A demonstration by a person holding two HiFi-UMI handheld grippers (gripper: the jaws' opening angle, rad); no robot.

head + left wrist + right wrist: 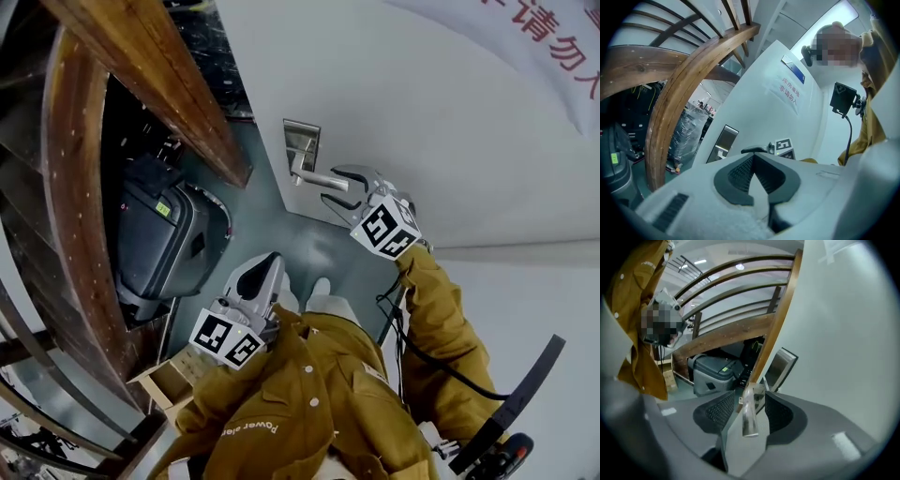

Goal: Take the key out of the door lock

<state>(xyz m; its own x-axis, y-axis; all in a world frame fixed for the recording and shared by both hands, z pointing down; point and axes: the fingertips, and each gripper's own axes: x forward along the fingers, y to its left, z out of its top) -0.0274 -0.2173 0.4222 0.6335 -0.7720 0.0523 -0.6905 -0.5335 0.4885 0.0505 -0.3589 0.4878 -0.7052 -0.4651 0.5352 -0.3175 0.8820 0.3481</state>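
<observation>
A silver lock plate point(302, 145) with a lever handle point(319, 178) sits on the pale door point(450, 122). I cannot make out a key in any view. My right gripper point(336, 185) is open with the lever handle point(750, 411) lying between its jaws, apart from both pads point(721, 409). The lock plate point(780, 366) stands just beyond it. My left gripper point(265, 272) is shut and empty, held back near the person's chest and pointing toward the door. Past its closed tips point(752, 158) I see the lock plate point(722, 143) and the right gripper's marker cube point(785, 146).
A curved wooden stair rail point(75, 187) rises left of the door. Under it stands a dark grey case point(159, 234), with a cardboard box point(169, 380) nearer me. A sign with red characters point(553, 37) hangs on the door. The person's mustard-coloured sleeves fill the lower head view.
</observation>
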